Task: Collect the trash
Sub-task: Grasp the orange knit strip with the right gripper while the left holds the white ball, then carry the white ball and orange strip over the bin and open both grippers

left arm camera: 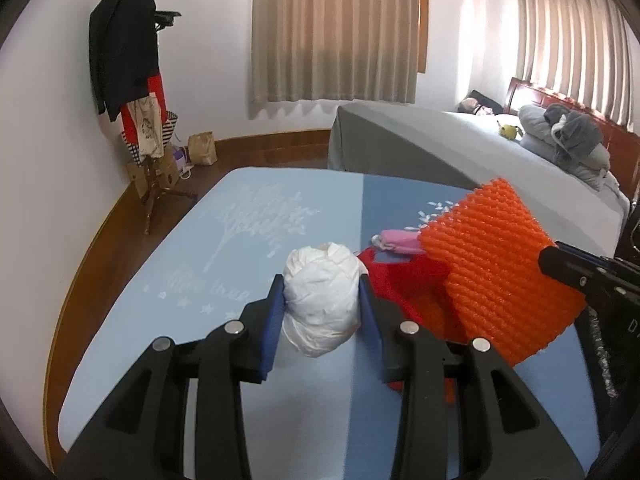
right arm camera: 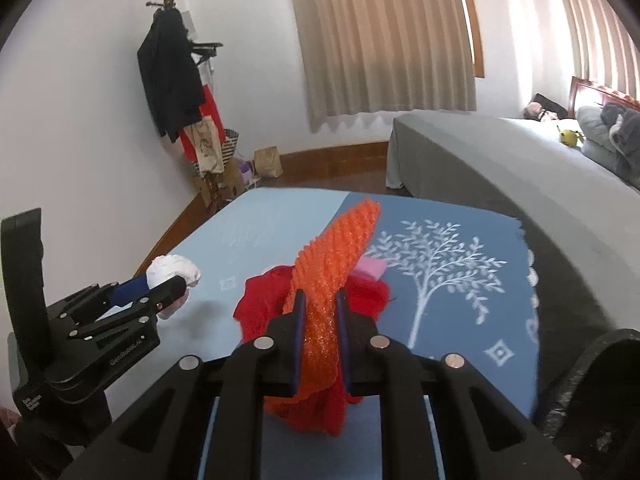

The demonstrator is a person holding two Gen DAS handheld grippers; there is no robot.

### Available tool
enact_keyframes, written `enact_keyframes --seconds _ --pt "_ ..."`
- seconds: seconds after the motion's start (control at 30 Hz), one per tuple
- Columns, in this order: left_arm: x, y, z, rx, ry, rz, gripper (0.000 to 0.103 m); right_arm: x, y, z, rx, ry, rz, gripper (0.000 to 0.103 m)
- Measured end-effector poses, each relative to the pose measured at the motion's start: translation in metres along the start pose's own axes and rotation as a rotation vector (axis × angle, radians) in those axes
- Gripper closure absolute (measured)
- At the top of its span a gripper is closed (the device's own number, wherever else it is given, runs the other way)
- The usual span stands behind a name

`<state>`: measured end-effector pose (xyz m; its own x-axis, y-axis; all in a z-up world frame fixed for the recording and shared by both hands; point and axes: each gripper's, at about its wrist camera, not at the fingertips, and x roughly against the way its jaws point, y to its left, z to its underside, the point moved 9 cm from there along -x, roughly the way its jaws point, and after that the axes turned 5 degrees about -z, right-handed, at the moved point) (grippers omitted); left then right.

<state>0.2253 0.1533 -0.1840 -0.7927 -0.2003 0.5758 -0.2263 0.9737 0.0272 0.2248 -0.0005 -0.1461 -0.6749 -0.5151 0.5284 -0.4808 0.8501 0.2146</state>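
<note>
My left gripper (left arm camera: 322, 294) is shut on a crumpled white paper ball (left arm camera: 322, 300), held above the blue table mat (left arm camera: 160, 300). It also shows at the left of the right wrist view (right arm camera: 170, 286) with the white ball (right arm camera: 174, 272). My right gripper (right arm camera: 320, 308) is shut on an orange foam net sleeve (right arm camera: 336, 248), which stands up from the jaws. In the left wrist view the orange sleeve (left arm camera: 500, 264) hangs at the right. A red mesh net (right arm camera: 260, 300) and a pink item (right arm camera: 372, 268) lie on the mat under it.
The blue mat with white tree prints (right arm camera: 440, 264) covers the table. A grey bed (left arm camera: 440, 148) stands to the right. A coat rack with dark clothes (left arm camera: 124, 40) and paper bags (left arm camera: 202, 148) stand by the far wall on the wooden floor.
</note>
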Motion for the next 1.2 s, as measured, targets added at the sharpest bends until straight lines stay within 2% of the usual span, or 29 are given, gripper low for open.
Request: enact_keyframes --seconds 0.3,1.2 --pt "0.020 -0.033 -0.015 -0.024 -0.042 0.048 0.068 0.035 -0.030 -0.007 -0.041 -0.046 0.044 0.088" --pt "0.060 -0.133 -0.026 -0.095 -0.093 0.211 0.068 0.105 -0.101 0.001 -0.109 -0.105 0.183 0.088"
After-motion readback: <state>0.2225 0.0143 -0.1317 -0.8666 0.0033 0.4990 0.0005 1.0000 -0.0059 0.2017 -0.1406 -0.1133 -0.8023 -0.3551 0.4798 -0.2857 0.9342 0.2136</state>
